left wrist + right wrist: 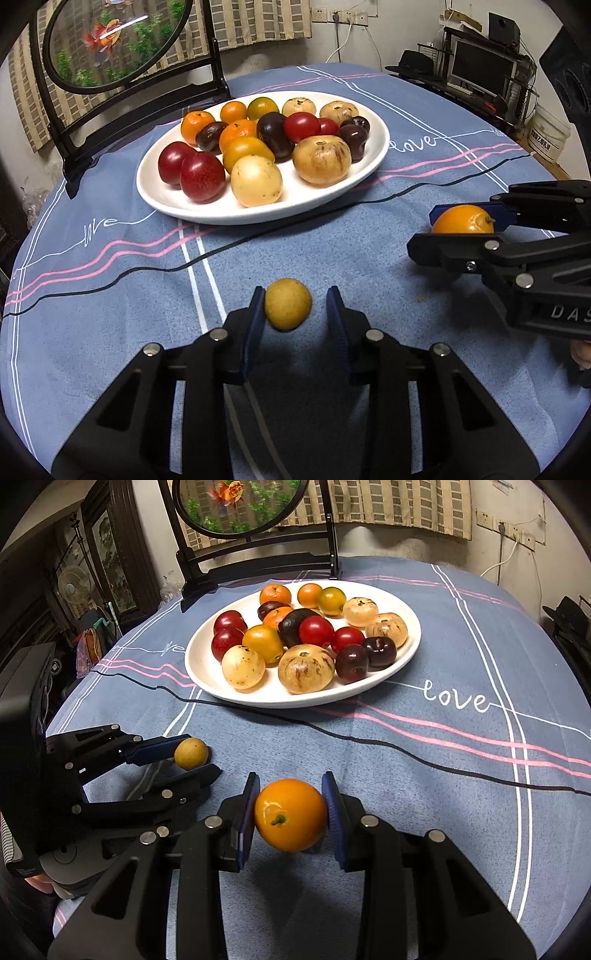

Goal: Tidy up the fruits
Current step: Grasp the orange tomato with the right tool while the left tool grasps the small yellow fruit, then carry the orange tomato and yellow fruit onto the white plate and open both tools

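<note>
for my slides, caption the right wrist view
Right claw grips an orange before a plate of fruit.

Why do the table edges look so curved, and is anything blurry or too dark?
Left wrist view: the fisheye lens bends the tablecloth stripes and blacks out the corners; the plate is sharp, with a soft shadow under the yellow fruit. Right wrist view: the same bending; the orange is crisp, the room at left is dim, and the black gripper bodies lose detail.
</note>
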The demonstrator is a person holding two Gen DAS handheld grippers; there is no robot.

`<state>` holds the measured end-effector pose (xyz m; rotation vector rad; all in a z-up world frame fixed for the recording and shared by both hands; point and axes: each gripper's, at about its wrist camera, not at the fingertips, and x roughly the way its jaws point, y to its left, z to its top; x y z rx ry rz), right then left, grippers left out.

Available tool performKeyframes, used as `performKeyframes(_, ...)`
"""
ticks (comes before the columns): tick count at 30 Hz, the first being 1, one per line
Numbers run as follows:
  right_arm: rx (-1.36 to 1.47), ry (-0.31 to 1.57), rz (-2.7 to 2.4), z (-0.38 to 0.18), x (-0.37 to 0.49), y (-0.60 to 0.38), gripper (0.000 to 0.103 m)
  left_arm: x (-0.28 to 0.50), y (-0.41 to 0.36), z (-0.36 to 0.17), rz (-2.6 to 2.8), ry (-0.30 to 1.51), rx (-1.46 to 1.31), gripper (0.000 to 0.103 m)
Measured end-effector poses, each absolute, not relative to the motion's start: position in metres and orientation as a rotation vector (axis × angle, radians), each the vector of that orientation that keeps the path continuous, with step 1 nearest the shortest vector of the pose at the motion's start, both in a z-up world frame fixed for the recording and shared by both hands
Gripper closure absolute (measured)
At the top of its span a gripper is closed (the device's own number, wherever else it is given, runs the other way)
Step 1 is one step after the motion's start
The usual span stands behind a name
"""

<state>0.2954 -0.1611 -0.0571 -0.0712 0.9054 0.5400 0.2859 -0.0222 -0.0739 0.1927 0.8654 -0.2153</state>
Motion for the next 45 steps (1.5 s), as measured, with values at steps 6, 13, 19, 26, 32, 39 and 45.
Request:
performKeyframes(6,-0.071,0.914,0.541,-0.060,0.296,-0.161,0.068,0.284,-0.024,-0.072,-0.209,0.856,0.209,0.078)
performKeyframes(13,-0.050,0.920,0.541,-0.061,0.290,-0.165,0.068,0.270,-0.019,-0.062,-0.228,0.840,0.139,0.078)
performKeyframes(19,0.039,0.860,0.597,-0.040,0.282,-0.174,0.068,0.256,-0.010,-0.034,-0.270,0.772,0.050,0.078)
performKeyframes(26,0.083,0.700,0.554,0.006,0.320,-0.175,0.068,0.318,0.006,0.022,-0.225,0.693,-0.015,0.078)
performKeyframes(32,0.106,0.674,0.500,0.006,0.386,-0.165,0.068,0.400,0.012,0.014,-0.120,0.739,-0.021,0.078)
performKeyframes(39,0.089,0.701,0.480,-0.010,0.428,-0.154,0.068,0.442,0.018,-0.013,-0.064,0.805,-0.013,0.077)
performKeyframes(45,0.055,0.702,0.496,-0.017,0.436,-0.144,0.068,0.440,0.027,-0.005,0.021,0.733,0.003,0.019)
